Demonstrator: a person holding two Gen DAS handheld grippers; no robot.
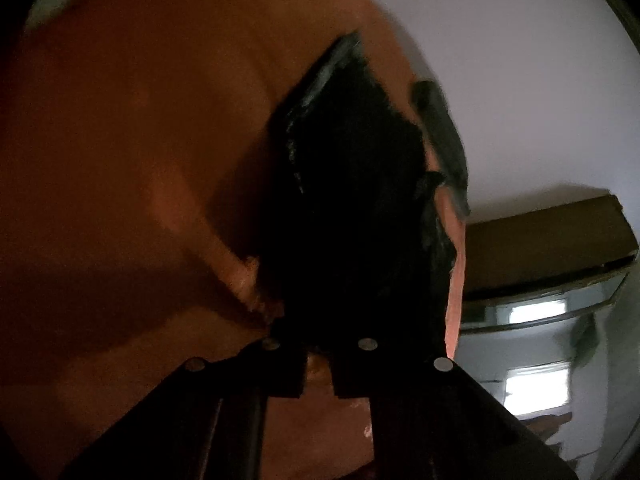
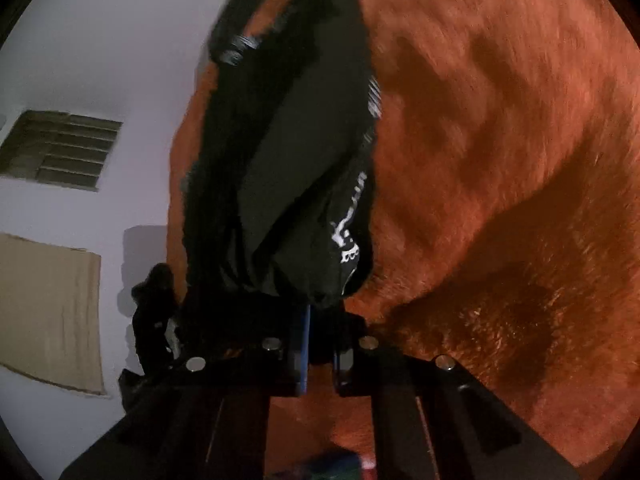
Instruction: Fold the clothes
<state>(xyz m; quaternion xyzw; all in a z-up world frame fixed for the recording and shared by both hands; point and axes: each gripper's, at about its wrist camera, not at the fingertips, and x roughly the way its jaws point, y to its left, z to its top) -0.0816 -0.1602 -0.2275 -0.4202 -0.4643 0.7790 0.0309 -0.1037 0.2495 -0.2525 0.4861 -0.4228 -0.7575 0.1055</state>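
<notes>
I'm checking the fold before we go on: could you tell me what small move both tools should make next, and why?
Probably draw the two tools slightly apart to pull the cloth taut. Both the left tool and the right tool are shut on the black garment, which hangs bunched and creased over the orange blanket, so it looks too crumpled to lay down for a clean fold.
</notes>
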